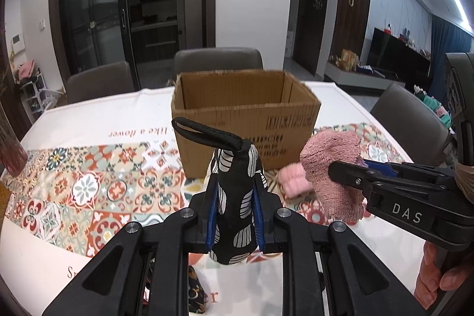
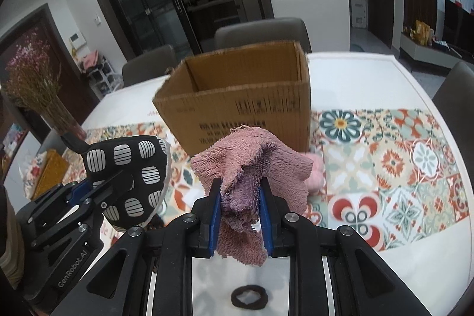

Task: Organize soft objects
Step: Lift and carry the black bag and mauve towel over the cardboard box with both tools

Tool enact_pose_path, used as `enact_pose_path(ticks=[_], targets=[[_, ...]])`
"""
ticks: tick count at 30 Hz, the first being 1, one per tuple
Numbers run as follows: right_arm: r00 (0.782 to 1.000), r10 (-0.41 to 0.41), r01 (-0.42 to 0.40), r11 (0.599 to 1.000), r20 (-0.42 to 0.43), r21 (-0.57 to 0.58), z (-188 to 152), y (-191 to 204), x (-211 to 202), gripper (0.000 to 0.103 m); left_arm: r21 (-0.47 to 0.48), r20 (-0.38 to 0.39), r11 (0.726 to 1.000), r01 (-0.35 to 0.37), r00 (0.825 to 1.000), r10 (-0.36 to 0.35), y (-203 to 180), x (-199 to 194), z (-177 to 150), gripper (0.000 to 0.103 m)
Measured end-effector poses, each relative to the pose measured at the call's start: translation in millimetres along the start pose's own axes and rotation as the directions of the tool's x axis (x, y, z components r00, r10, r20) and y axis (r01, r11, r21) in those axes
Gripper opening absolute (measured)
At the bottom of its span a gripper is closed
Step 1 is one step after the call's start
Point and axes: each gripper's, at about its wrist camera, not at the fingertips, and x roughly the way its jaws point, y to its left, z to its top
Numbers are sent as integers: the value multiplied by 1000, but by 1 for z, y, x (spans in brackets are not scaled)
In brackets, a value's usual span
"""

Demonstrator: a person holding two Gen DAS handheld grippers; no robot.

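Left wrist view shows the left gripper point(image 1: 234, 215) pinching a black patterned mitt point(image 1: 237, 197) at mid-body, its hanging loop point(image 1: 204, 132) flopping left. Right gripper point(image 2: 240, 215) has its fingers point(image 2: 215, 212) clamped on a bunched pink towel point(image 2: 251, 168). Both look light, limp and compressible, so a central pinch should hold them. Both hang above the tabletop point(image 2: 370, 73), near the open cardboard box point(image 2: 237, 96).
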Motion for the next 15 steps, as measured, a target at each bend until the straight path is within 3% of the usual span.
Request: enact_pose_path(ticks=[15], targets=[[990, 21, -19, 1000, 137, -15, 39, 7, -27, 24, -1, 120, 1000, -17, 993, 17, 0, -17, 39, 21]])
